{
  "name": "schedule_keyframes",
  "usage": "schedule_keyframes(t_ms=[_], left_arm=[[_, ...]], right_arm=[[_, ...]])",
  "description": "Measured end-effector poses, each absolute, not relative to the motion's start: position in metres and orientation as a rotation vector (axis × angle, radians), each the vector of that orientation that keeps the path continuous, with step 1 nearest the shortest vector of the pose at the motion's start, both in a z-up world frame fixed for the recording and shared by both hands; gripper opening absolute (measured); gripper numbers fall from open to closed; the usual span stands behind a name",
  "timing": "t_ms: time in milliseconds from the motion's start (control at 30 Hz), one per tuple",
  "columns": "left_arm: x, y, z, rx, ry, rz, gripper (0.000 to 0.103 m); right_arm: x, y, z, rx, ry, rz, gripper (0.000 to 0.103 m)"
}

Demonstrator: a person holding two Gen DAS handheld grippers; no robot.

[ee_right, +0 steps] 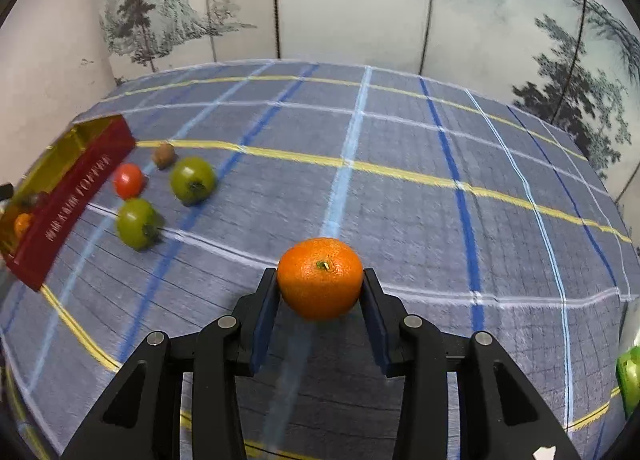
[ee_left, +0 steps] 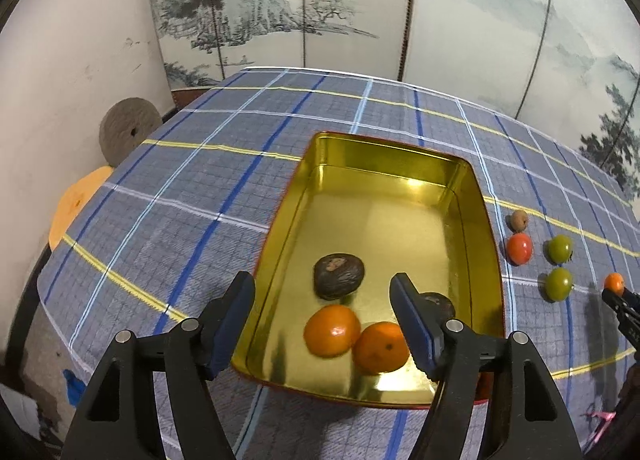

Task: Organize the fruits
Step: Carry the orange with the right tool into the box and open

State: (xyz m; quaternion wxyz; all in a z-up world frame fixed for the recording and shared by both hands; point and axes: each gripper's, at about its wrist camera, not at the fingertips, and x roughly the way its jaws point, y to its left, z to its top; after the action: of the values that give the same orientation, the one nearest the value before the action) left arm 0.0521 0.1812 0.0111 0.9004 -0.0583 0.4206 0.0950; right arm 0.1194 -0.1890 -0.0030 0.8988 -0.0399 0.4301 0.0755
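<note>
A gold tin tray [ee_left: 472, 220] with red outer walls [ee_right: 76, 196] lies on the checked tablecloth. In it rest two oranges [ee_left: 332, 330] [ee_left: 380, 348] and two dark brown fruits [ee_left: 339, 275] [ee_left: 440, 304]. My left gripper [ee_left: 324, 292] hovers above the tray's near end, open, nothing between its fingers. My right gripper [ee_right: 320, 288] is shut on an orange [ee_right: 320, 278] just above the cloth; that orange [ee_left: 614, 283] also shows at the right edge of the left wrist view. Right of the tray lie a red tomato [ee_right: 128, 180], two green tomatoes [ee_right: 192, 180] [ee_right: 138, 222] and a small brown fruit [ee_right: 163, 155].
A painted folding screen [ee_left: 360, 0] stands behind the table. A grey disc [ee_left: 126, 130] and an orange disc [ee_left: 76, 204] sit off the table's left edge. A green object [ee_right: 630, 376] shows at the right rim of the right wrist view.
</note>
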Motion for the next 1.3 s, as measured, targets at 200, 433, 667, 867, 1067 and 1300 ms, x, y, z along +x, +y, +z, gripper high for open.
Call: schedule_keyframes(t_ms=[200,433,667,867,1067,1300], left_arm=[[0.041,0.195,0.012,-0.157,0.864,0.225,0.071],[0.026,0.209,0.011,-0.174,0.869,0.26,0.071],[0.015,0.221,0.007,-0.189,0.883,0.289,0.071],[0.007,0.23,0.005,-0.199,0.888,0.312,0.071],[-0.002,0.242,0.003,-0.227,0.89,0.331,0.071],[-0.01,0.251,-0.001,-0.254,0.894,0.335,0.071]], right_arm=[[0.12,-0.138,0.024,-0.086,0.847,0.301,0.038],[0.11,-0.054,0.045,-0.163,0.805,0.515,0.038],[0.102,0.014,0.044,-0.21,0.807,0.657,0.038],[0.099,0.054,0.034,-0.258,0.826,0.724,0.038],[0.099,0.077,0.025,-0.293,0.842,0.755,0.038],[0.101,0.089,0.015,-0.312,0.865,0.761,0.038]])
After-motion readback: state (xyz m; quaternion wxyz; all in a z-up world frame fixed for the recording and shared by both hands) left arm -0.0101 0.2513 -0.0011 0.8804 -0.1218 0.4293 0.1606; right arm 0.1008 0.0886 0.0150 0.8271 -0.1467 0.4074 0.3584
